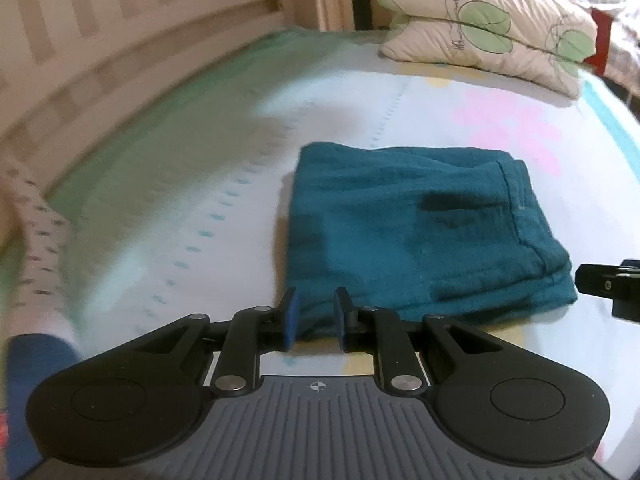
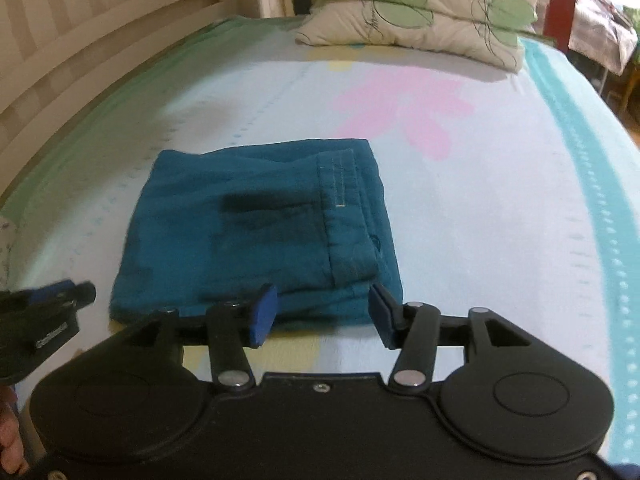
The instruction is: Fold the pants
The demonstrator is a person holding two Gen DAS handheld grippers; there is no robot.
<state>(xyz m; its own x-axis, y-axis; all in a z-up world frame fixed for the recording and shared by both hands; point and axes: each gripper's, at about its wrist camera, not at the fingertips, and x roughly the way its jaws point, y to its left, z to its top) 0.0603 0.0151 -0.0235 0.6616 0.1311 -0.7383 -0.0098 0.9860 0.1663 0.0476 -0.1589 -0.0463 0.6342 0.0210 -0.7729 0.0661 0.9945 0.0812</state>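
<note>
Teal crinkled cotton pants (image 2: 256, 232), folded square mid-frame: soft, light, limp; grip near-edge layers together. Left gripper (image 1: 316, 318) narrowly apart, right gripper (image 2: 322, 312) wide apart; both empty.

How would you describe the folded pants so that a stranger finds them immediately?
Start at the bed sheet with its pink flower print. Just in front of that flower lie the pants, a flat teal square. They are the only dark, plain cloth there; the pillows behind are pale.

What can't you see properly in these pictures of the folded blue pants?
- Pants: lower layers hidden under the top fold, both views.
- Near hem: partly behind the left tongs and the right tongs.
- Bed rail: blurred, left view.
- Pillows: top cut off by the edge.
</note>
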